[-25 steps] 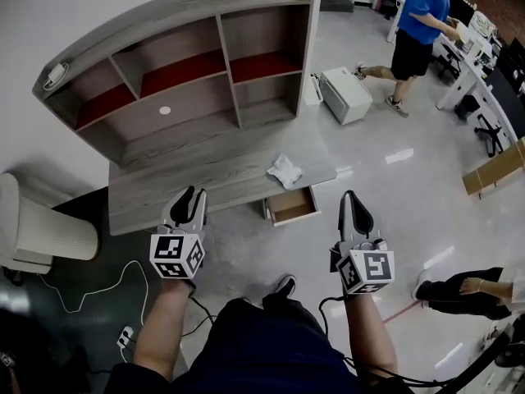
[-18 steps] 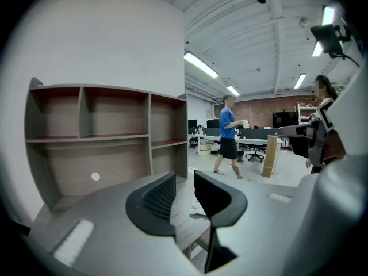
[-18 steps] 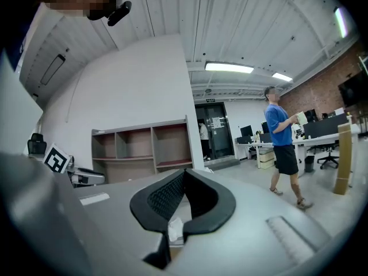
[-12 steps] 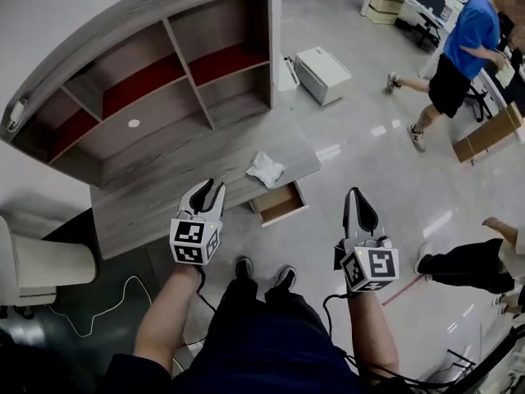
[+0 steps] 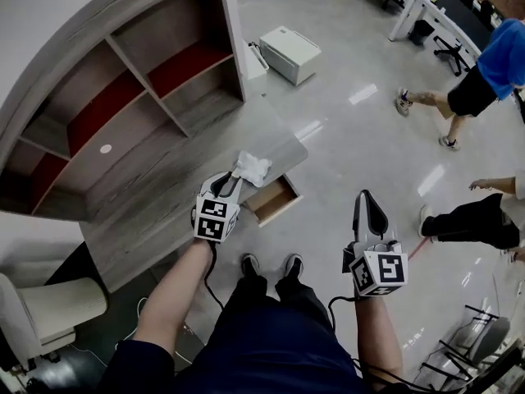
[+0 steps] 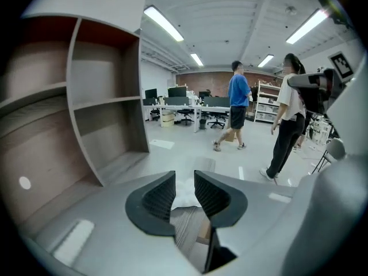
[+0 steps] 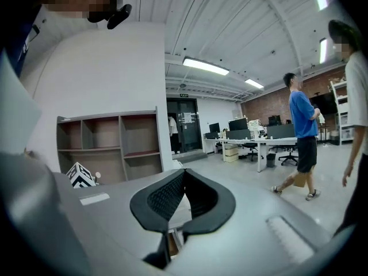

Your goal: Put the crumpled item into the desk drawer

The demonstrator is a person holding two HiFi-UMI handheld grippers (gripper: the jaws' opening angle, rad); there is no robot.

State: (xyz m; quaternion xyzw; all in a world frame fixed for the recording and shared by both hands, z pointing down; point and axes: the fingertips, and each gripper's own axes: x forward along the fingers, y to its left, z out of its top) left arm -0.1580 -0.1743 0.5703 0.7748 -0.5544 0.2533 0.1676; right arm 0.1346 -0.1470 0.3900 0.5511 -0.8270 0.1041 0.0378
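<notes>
left gripper (image 5: 223, 185): jaws parted a little, nothing in them. the crumpled item (image 5: 252, 168) lies on the desk (image 5: 156, 195) just ahead of its tips, with the open drawer (image 5: 275, 200) just to its right. right gripper (image 5: 367, 208), jaws together and empty, hangs well off to the side. the wad looks light, soft and squashy; i'd pinch a raised fold mid-bundle.

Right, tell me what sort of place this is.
Probably an open-plan office or lab: rows of desks with monitors and office chairs at the back, ceiling strip lights, and a wooden desk with shelving nearby.
</notes>
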